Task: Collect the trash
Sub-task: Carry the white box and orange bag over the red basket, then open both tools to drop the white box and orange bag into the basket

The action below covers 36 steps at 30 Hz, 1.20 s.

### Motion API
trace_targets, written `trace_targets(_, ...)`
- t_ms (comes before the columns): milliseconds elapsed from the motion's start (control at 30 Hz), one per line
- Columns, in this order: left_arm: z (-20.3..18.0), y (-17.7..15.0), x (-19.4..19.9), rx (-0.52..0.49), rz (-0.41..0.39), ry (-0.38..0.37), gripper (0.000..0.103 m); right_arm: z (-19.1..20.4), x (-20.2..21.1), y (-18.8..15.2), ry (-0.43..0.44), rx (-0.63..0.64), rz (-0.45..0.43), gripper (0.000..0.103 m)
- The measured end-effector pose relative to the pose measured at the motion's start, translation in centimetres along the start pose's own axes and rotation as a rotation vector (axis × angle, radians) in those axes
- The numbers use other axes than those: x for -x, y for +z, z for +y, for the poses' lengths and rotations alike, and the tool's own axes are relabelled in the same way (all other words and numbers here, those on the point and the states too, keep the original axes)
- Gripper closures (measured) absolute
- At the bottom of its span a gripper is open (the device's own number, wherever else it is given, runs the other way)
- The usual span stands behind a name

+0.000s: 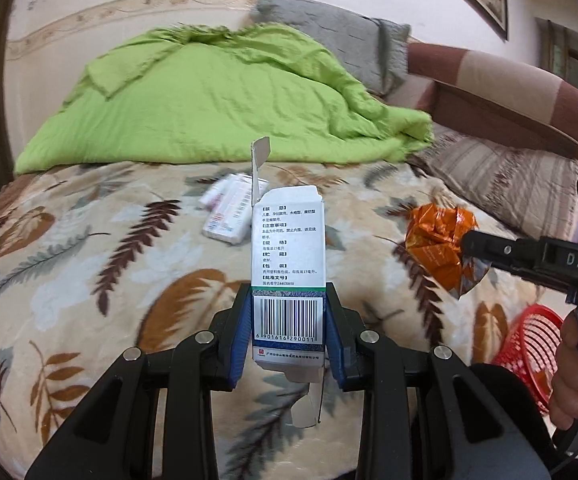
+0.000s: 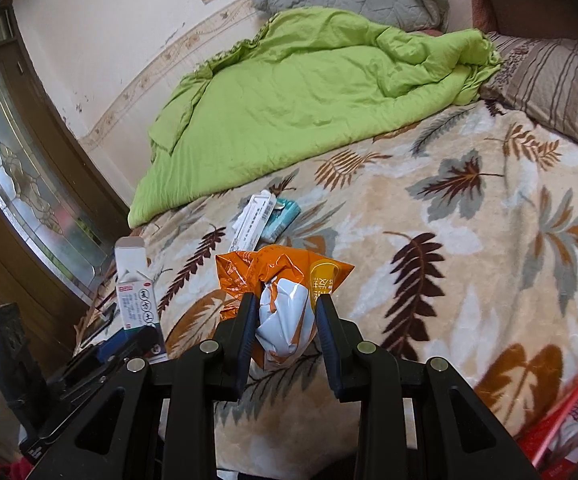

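My left gripper is shut on a tall white medicine box with a barcode and an open top flap, held upright above the bed. In the right wrist view this same box stands at the left. My right gripper is shut on a crumpled orange and white wrapper; in the left wrist view the wrapper hangs from the right gripper's fingers at the right. More small boxes lie on the leaf-patterned blanket; the right wrist view shows them ahead of the wrapper.
A red mesh basket sits low at the right beside the bed, its rim in the right view's corner. A green quilt, grey pillow and striped pillows fill the far bed. A door with glass stands left.
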<state>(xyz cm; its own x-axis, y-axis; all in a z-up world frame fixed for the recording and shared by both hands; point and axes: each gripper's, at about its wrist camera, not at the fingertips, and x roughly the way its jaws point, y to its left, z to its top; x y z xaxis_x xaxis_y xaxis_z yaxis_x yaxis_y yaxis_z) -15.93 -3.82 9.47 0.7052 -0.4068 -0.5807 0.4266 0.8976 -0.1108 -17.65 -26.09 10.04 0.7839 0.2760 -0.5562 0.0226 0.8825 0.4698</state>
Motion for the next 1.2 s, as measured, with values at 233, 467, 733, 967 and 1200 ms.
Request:
trace_targets(233,-4.9,0.4,-0.5,-0.084,0.027,-0.134,0.071,-3.1,5.3,-0.2,-0.077,-0.040,-0.042,0.070)
trace_targets(467,-11.7,1.7,-0.5,-0.191,0.050,-0.306,0.071,-9.1,13.8,-1.3,-0.239,-0.154,-0.126,0.070)
trace_targets(733,-21.0,2.0,-1.0,-0.257,0.185,-0.602,0.071,-14.1,21.9,-3.0,-0.398,-0.254,-0.183,0.070)
trace_targets(967,-27.0,0.3,-2.8,-0.288,0.331,-0.740,0.058,-17.2,24.0,-5.8,-0.455,-0.358,-0.163,0.067)
trace_targets(1200,-26.0,0.6,-1.3,-0.303,0.267,-0.701,0.041,-18.7,24.6,-6.3,-0.481,-0.400,-0.161,0.051)
